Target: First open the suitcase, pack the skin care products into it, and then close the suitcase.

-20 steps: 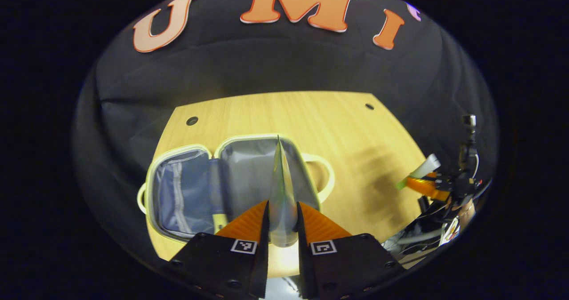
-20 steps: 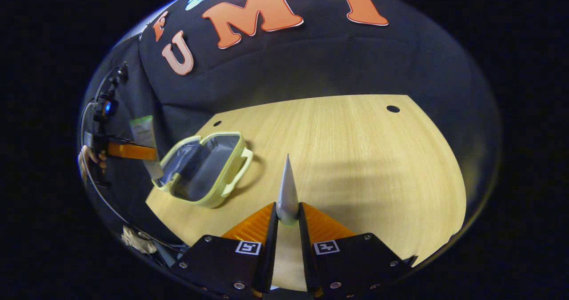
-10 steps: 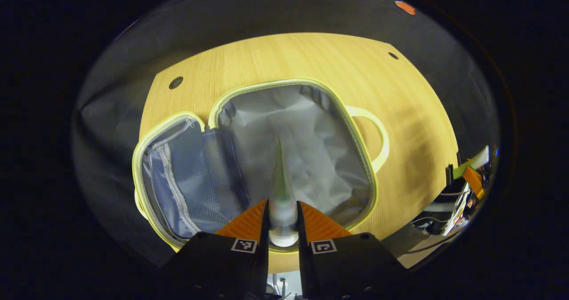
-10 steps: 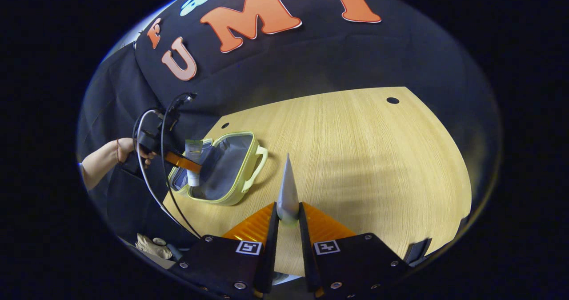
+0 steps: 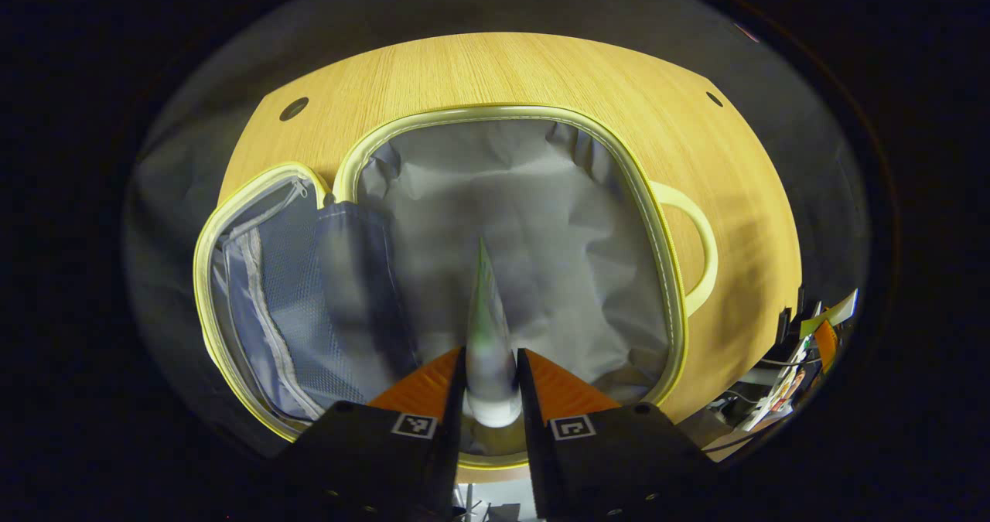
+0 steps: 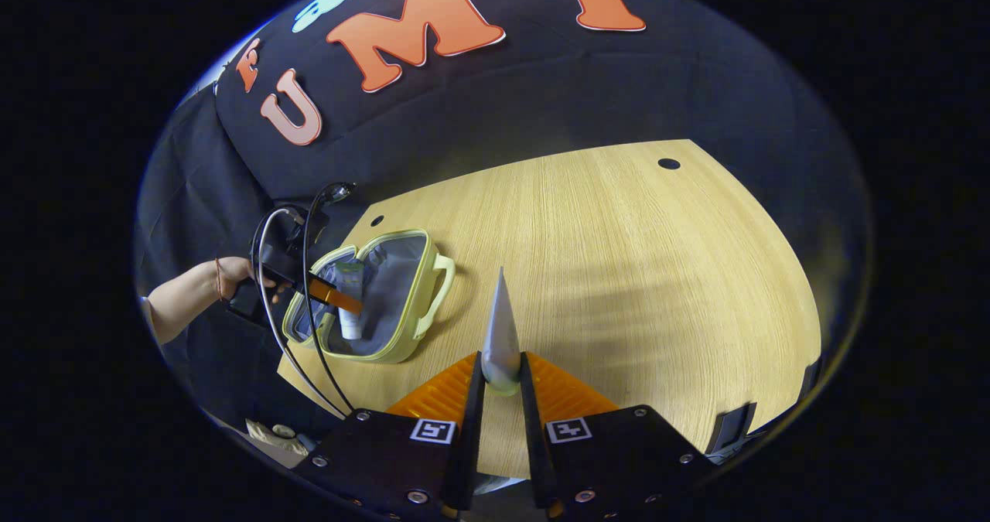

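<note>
The pale yellow suitcase (image 5: 663, 220) lies open on the wooden table, its grey-lined main half under my left gripper (image 5: 489, 371) and its mesh-pocket lid (image 5: 263, 290) folded out to the left. My left gripper is shut on a skin care tube (image 5: 487, 329) that points down into the grey lining. The right gripper view has the same suitcase (image 6: 421, 294) at the left, with the left gripper (image 6: 334, 296) holding its tube (image 6: 350, 317) inside it. My right gripper (image 6: 500, 375) hovers over bare table, shut on a second tube (image 6: 500, 329).
The wooden table (image 6: 619, 259) has small round holes (image 6: 668, 164) near its far corners. A forearm (image 6: 186, 301) and black cables (image 6: 309, 274) trail behind the left gripper. The suitcase handle (image 5: 700, 243) sticks out to the right. Loose clutter (image 6: 271, 433) lies below the table's near edge.
My left gripper has moved forward and down over the suitcase, lowering its tube into the grey main half. The right gripper has stayed almost still with its tube.
</note>
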Demonstrator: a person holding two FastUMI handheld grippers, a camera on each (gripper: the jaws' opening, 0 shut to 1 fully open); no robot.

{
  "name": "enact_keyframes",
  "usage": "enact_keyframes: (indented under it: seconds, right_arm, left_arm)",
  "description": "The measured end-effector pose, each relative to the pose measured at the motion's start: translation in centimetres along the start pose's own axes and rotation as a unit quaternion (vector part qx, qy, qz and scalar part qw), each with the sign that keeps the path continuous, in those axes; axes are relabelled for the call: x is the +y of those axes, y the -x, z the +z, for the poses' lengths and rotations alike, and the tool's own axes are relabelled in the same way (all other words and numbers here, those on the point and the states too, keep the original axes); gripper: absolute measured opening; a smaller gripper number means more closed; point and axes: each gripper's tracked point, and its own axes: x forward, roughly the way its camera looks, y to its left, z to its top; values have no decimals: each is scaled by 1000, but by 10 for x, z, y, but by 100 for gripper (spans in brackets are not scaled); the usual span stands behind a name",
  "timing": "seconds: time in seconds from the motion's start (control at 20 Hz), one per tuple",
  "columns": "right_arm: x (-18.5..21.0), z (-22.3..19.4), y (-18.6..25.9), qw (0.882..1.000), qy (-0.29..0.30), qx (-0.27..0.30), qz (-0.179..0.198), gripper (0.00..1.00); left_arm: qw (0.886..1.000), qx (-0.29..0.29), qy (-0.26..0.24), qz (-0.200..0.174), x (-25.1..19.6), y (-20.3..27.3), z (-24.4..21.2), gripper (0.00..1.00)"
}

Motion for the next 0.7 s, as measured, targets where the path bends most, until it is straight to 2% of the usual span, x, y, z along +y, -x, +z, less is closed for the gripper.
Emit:
enact_keyframes:
  seconds: [0.05, 0.1, 0.25, 0.4, 0.45, 0.55, 0.7]
  right_arm:
    - [1, 2, -1, 1000, -3, 2, 1, 29]
    - [2, 4, -3, 1000, -5, 3, 1, 29]
    - [7, 12, -5, 1000, -14, 7, 8, 29]
    - [25, 28, -8, 999, -30, 15, 33, 29]
    - [31, 33, -8, 999, -16, 18, 34, 29]
    - [35, 51, -13, 998, 61, 5, 15, 29]
    - [84, 70, -23, 994, 97, 17, 39, 29]
  left_arm:
    - [1000, -3, -5, 1, 0, 2, 1, 52]
    - [1000, -9, -8, 0, 0, 6, 0, 62]
    - [999, -32, -7, -5, -4, 24, 1, 100]
    - [998, -67, -8, -18, -4, 47, -1, 99]
    - [996, -81, -16, -22, -3, 57, -2, 100]
    - [994, -104, -20, -27, 2, 74, -11, 99]
    - [990, -131, 0, -43, 20, 100, -33, 99]
